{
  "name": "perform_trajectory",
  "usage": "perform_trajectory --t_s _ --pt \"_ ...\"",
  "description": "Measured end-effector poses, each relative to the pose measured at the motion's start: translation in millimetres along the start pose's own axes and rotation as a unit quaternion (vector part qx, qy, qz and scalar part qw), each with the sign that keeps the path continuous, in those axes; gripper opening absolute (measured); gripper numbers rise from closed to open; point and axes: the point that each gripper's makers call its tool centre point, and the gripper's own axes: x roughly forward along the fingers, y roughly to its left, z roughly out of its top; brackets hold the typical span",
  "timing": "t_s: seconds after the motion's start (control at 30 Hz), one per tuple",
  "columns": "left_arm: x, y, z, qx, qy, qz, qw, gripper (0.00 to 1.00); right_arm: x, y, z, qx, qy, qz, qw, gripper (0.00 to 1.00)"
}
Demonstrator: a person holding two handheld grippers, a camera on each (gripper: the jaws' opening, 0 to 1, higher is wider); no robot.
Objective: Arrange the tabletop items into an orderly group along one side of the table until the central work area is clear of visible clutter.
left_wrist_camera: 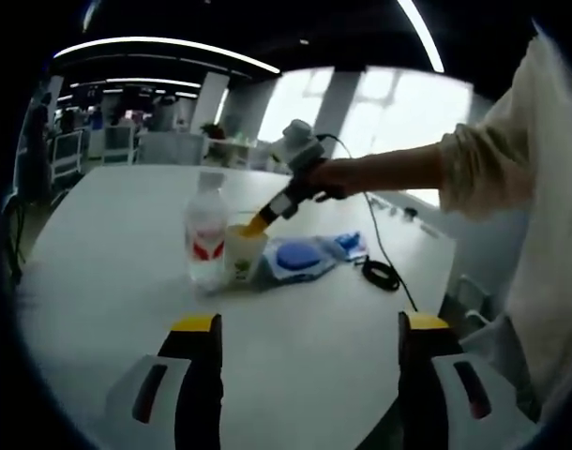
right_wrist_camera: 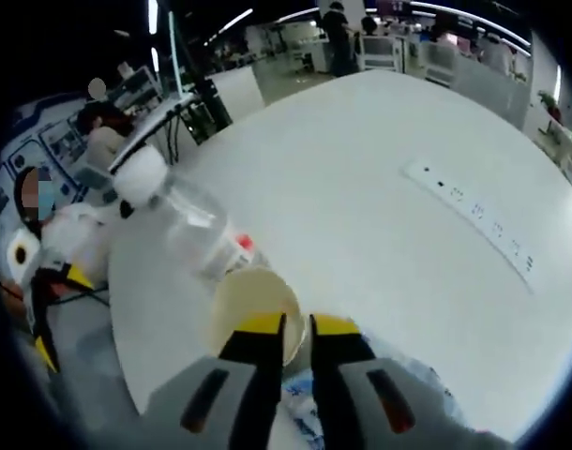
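A pale paper cup stands on the white table just beside a clear water bottle with a red-and-white label and white cap. In the right gripper view, the right gripper has its yellow-tipped jaws drawn close together on the cup's near rim — the contact itself is hard to make out behind the jaw tips. In the left gripper view the same gripper reaches in from the right, held by a person's hand in a cream sleeve, its tip at the cup's mouth. A blue-and-white packet lies just behind the cup, and a black cable coil sits farther right. The left gripper hangs well short of the group, jaws wide apart and holding nothing. A flush power strip is set into the tabletop — its markings too blurred to read.
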Motion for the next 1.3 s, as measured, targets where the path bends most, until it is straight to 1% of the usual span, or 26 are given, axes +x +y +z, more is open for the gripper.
perform_trajectory --t_s 0.07,0.1,0.17,0.2,0.23,0.3,0.37,0.4,0.5,0.57,0.6,0.63,0.67,0.7,0.73,0.77,0.8,0.87,0.9,0.93,1.0,1.07,1.1,1.2,1.27,1.3 --pt "0 0.1 0.2 0.001 0.000 0.000 1.0000 0.74 -2 2 -1.2 0.009 0.000 0.002 1.0000 0.11" --pt "1 -0.7 0.6 0.001 -0.001 -0.002 1.0000 0.74 -3 1 3.6 0.002 -0.018 -0.001 0.9998 0.13" --pt "1 -1.2 2.0 0.001 -0.002 -0.002 1.0000 0.75 -9 2 3.1 0.014 -0.020 -0.003 0.9997 0.21" --pt "1 -1.4 2.5 0.004 -0.001 -0.003 1.0000 0.75 -10 2 4.3 0.017 -0.026 -0.001 0.9995 0.21" --pt "1 -1.9 4.6 0.005 -0.004 -0.003 1.0000 0.75 -14 4 7.8 0.020 -0.041 0.000 0.9990 0.22" --pt "1 -2.1 6.7 0.007 -0.005 -0.004 1.0000 0.75 -22 5 9.3 0.028 -0.051 -0.004 0.9983 0.24" --pt "0 -1.9 9.1 0.011 -0.005 -0.004 0.9999 0.75 -28 6 15.8 0.031 -0.075 -0.007 0.9967 0.28" --pt "0 -1.6 10.8 0.013 -0.005 -0.004 0.9999 0.75 -34 6 13.8 0.031 -0.072 -0.010 0.9968 0.29" --pt "-1 0.2 15.3 0.019 -0.006 -0.003 0.9998 0.75 -47 6 20.1 0.032 -0.096 -0.014 0.9947 0.31" --pt "-3 1.1 18.6 0.020 -0.008 -0.003 0.9998 0.76 -58 6 28.8 0.033 -0.125 -0.017 0.9914 0.36" --pt "-3 1.1 21.9 0.024 -0.010 -0.004 0.9997 0.76 -64 6 28.0 0.035 -0.124 -0.019 0.9915 0.37" --pt "-4 0.7 24.2 0.026 -0.011 -0.004 0.9996 0.76 -69 6 30.3 0.036 -0.131 -0.023 0.9904 0.39" --pt "-5 0.8 27.4 0.030 -0.012 -0.004 0.9995 0.77 -77 5 35.5 0.035 -0.149 -0.027 0.9878 0.40" --pt "-6 0.7 29.5 0.033 -0.012 -0.004 0.9994 0.77 -83 7 34.5 0.037 -0.147 -0.025 0.9881 0.41" --pt "-7 0.4 32.2 0.036 -0.013 -0.004 0.9993 0.78 -92 8 40.6 0.038 -0.169 -0.023 0.9846 0.43" --pt "-8 -0.5 34.7 0.038 -0.015 -0.005 0.9992 0.78 -99 6 43.1 0.040 -0.181 -0.032 0.9821 0.45" --pt "-9 -1.0 37.0 0.039 -0.016 -0.006 0.9991 0.79 -105 7 41.9 0.038 -0.182 -0.034 0.9821 0.46" --pt "-11 -2.8 41.8 0.047 -0.015 -0.008 0.9987 0.80 -122 11 45.2 0.041 -0.203 -0.028 0.9779 0.48" --pt "-12 -4.1 44.8 0.055 -0.013 -0.009 0.9983 0.81 -134 13 49.7 0.045 -0.228 -0.031 0.9722 0.51" --pt "-13 -4.4 47.5 0.059 -0.013 -0.009 0.9981 0.82 -142 14 48.3 0.049 -0.231 -0.030 0.9713 0.54" --pt "-17 -6.2 54.3 0.070 -0.012 -0.012 0.9974 0.82 -163 20 51.8 0.048 -0.264 -0.026 0.9630 0.58" --pt "-20 -7.4 63.5 0.083 -0.015 -0.011 0.9964 0.83 -183 22 42.9 0.047 -0.266 -0.036 0.9621 0.60" --pt "-21 -8.6 66.8 0.085 -0.016 -0.013 0.9962 0.84 -197 23 43.9 0.045 -0.287 -0.043 0.9558 0.61" --pt "-25 -11.8 77.6 0.096 -0.023 -0.013 0.9951 0.85 -221 28 38.0 0.056 -0.308 -0.043 0.9487 0.64" --pt "-28 -15.0 81.7 0.102 -0.023 -0.014 0.9944 0.86 -244 30 34.3 0.057 -0.335 -0.054 0.9388 0.68" --pt "-29 -17.1 84.0 0.106 -0.024 -0.014 0.9939 0.87 -255 33 28.3 0.059 -0.342 -0.056 0.9363 0.70"
